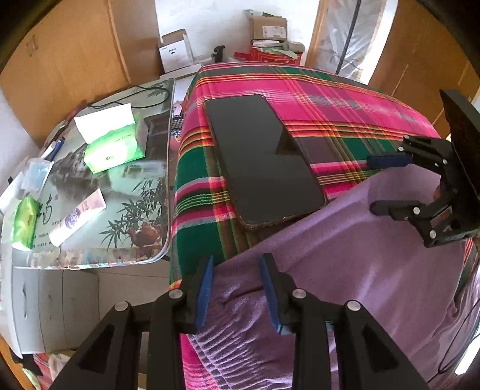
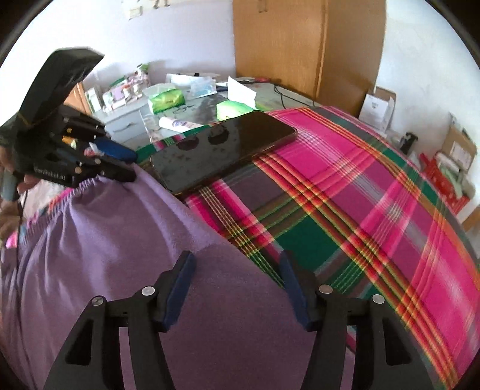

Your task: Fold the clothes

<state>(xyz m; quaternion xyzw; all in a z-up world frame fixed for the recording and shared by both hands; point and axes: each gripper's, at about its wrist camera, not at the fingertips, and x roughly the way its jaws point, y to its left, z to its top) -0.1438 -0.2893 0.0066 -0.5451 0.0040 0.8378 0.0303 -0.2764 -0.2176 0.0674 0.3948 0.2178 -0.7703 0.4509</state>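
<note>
Purple garment [image 2: 120,240] spread on plaid cloth [image 2: 375,180], phone [image 2: 222,147] beside it
Left gripper [image 1: 237,288] and right gripper [image 2: 237,288] both gape over the fabric, pinching nothing

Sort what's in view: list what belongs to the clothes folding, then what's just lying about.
Belongs to the job:
purple garment
left gripper
right gripper
plaid cloth it lies on

Just lying about:
black phone, touching the garment's edge
green tissue pack
white tube
cardboard boxes
</note>
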